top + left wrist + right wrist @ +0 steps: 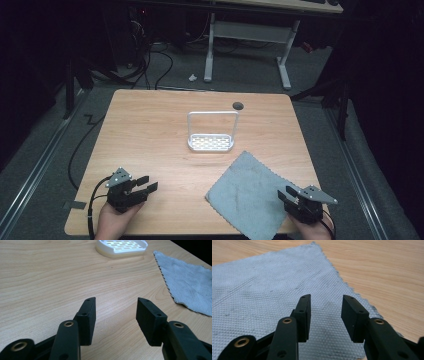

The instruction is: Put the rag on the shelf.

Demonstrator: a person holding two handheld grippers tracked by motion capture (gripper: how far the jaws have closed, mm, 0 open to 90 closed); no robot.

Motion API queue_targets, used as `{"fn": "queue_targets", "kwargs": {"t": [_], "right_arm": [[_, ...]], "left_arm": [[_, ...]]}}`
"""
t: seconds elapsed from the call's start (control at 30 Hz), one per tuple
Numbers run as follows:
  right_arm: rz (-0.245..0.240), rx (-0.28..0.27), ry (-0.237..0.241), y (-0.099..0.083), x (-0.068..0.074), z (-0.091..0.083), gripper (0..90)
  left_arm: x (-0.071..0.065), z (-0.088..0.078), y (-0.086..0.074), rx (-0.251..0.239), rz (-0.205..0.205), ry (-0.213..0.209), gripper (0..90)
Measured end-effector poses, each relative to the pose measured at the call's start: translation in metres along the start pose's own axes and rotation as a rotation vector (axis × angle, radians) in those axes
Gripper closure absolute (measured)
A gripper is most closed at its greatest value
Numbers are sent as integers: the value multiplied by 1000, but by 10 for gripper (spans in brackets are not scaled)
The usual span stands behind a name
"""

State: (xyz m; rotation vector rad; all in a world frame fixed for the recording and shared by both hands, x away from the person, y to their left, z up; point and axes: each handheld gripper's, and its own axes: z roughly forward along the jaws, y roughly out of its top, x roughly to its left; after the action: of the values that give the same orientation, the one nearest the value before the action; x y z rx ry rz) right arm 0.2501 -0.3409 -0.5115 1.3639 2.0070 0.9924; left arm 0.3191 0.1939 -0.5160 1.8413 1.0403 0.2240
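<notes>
The tabletop [150, 130] is a pale wood surface with little on it, which leaves both hands room to work from its near edge. Taking the grey cloth [247, 192] as the landmark: it lies flat and spread out on the near right part of the tabletop, turned corner-on like a diamond, with its near corner reaching the tabletop's front edge. Spread like this, its edges and corners are easy for a gripper to reach. Beyond the cloth's far corner, toward the middle of the tabletop, stands a white rack [211, 142] with a slotted base and a tall wire hoop over it; it sits just clear of the cloth, apparently as a place to hang or drape it. The right gripper [286, 196] rests at the cloth's right corner, pointing across the fabric, and in the right gripper view its jaws stand apart above the weave with nothing pinched between them, so it looks poised to take hold of that edge. The left gripper [147, 184] sits well to the left of the cloth on bare wood, angled toward it; the left gripper view shows its jaws likewise spread and empty, with the cloth [190, 287] and rack [121, 247] ahead. It seems to be waiting its turn.
</notes>
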Motion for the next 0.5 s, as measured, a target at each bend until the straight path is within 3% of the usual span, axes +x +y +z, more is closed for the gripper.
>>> {"fn": "queue_targets", "kwargs": {"t": [0.23, 0.5], "right_arm": [[-23, 4, 23, 1, 6, 0, 616], [-35, 12, 31, 2, 6, 3, 633]], "left_arm": [[-3, 1, -2, -7, 19, 11, 504], [1, -1, -2, -17, 4, 24, 505]]}}
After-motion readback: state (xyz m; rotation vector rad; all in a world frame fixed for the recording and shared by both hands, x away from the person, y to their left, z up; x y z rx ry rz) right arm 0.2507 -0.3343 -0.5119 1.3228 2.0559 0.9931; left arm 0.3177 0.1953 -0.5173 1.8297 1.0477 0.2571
